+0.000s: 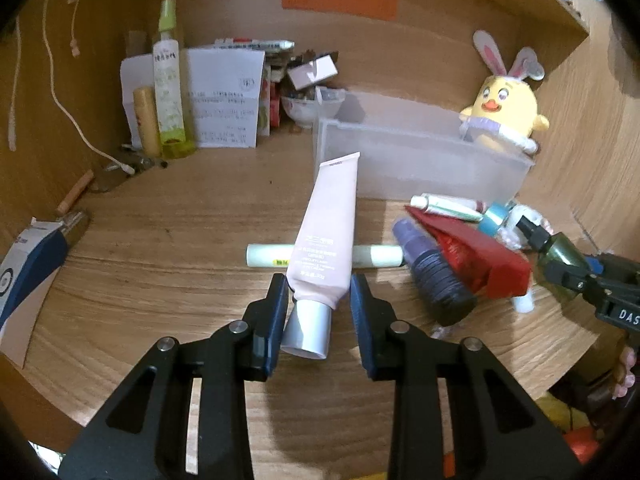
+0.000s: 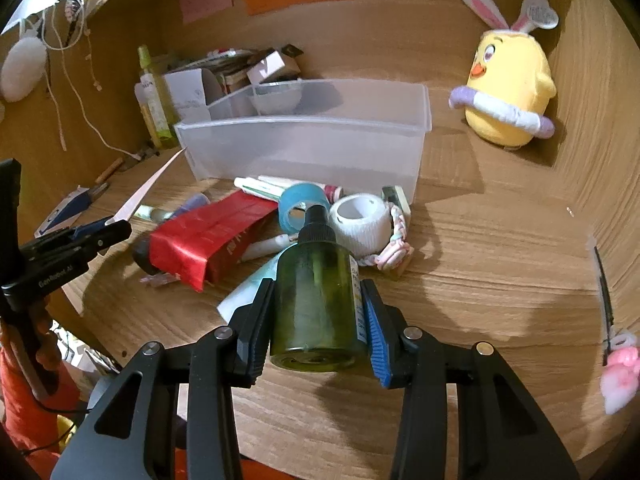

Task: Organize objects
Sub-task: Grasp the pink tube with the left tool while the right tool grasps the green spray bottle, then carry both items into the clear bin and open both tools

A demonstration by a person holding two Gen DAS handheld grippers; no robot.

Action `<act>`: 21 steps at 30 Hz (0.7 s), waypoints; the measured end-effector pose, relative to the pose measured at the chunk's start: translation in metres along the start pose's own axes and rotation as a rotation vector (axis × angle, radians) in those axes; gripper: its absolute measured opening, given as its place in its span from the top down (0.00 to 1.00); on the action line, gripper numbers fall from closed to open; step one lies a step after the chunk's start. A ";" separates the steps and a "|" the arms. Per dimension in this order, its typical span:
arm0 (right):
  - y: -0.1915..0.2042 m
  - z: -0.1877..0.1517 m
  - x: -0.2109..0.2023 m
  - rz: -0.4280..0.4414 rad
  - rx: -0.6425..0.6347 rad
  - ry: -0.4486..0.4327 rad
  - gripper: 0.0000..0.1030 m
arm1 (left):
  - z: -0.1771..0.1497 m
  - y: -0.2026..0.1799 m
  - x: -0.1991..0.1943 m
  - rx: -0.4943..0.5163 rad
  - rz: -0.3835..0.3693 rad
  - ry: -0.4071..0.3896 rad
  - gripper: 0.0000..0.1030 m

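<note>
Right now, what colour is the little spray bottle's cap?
Black, on a green spray bottle; the right wrist view shows it best.

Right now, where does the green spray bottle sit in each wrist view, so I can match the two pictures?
Left wrist view: the green spray bottle is at the far right edge, black cap pointing left, in the right gripper.
Right wrist view: the green spray bottle is at lower centre, between the right gripper pads, cap pointing away.
Shared landmark: the clear plastic bin, with the red packet before it.
</note>
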State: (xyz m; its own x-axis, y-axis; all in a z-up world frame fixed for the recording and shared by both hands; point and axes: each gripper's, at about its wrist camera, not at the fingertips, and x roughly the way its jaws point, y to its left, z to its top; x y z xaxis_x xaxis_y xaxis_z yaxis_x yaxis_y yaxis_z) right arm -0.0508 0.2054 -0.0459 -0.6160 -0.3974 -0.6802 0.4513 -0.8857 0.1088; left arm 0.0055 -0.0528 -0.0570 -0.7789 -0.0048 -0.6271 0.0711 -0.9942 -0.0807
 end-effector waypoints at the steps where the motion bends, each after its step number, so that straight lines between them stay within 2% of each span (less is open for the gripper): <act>1: 0.000 0.001 -0.003 0.000 -0.001 -0.008 0.63 | 0.001 0.000 -0.003 0.001 0.001 -0.007 0.69; 12: 0.000 0.026 -0.032 -0.007 -0.007 -0.113 0.63 | 0.036 -0.007 -0.036 -0.010 -0.025 -0.110 0.69; 17: -0.001 0.047 -0.037 -0.029 -0.022 -0.163 0.63 | 0.061 -0.016 -0.033 0.005 -0.045 -0.144 0.69; 21: -0.006 0.068 -0.035 -0.024 -0.020 -0.186 0.63 | 0.081 -0.025 -0.022 0.016 -0.077 -0.140 0.69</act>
State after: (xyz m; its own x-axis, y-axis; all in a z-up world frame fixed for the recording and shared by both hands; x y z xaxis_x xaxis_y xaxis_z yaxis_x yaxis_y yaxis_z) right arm -0.0757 0.2088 0.0268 -0.7345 -0.4157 -0.5364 0.4470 -0.8911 0.0784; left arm -0.0296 -0.0361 0.0220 -0.8612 0.0576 -0.5051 -0.0011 -0.9938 -0.1115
